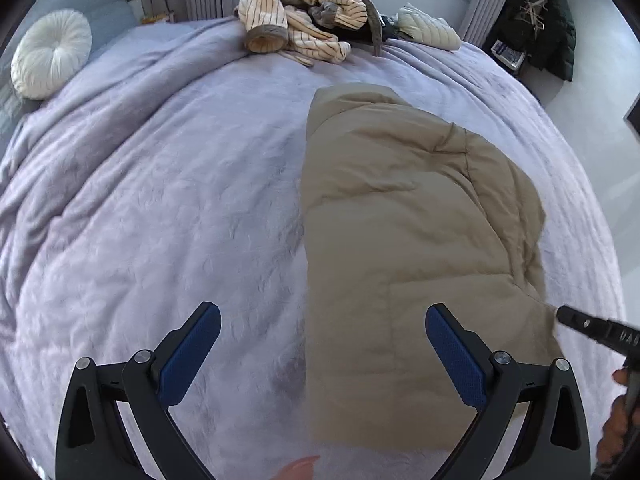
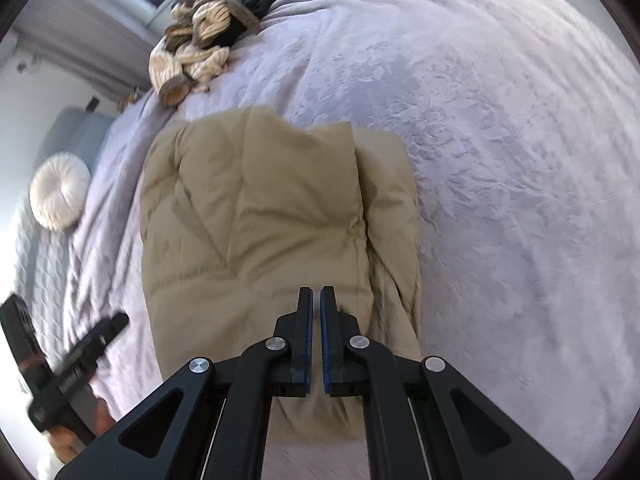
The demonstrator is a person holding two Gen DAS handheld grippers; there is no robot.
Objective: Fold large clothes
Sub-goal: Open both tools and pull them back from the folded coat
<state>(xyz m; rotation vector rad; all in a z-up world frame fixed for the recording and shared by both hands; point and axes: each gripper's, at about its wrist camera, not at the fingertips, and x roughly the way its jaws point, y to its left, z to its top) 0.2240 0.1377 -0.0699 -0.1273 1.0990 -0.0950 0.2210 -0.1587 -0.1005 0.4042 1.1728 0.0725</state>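
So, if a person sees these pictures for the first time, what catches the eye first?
First the tan jacket, lying folded and puffy in the middle of the lilac bed. Next, the heap of striped clothes at the far edge of the bed, and a round white cushion near the headboard. Close up, the left gripper stands wide open above the bed, holding nothing.

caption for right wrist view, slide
Shut right gripper above folded tan puffer jacket on lavender bedspread.
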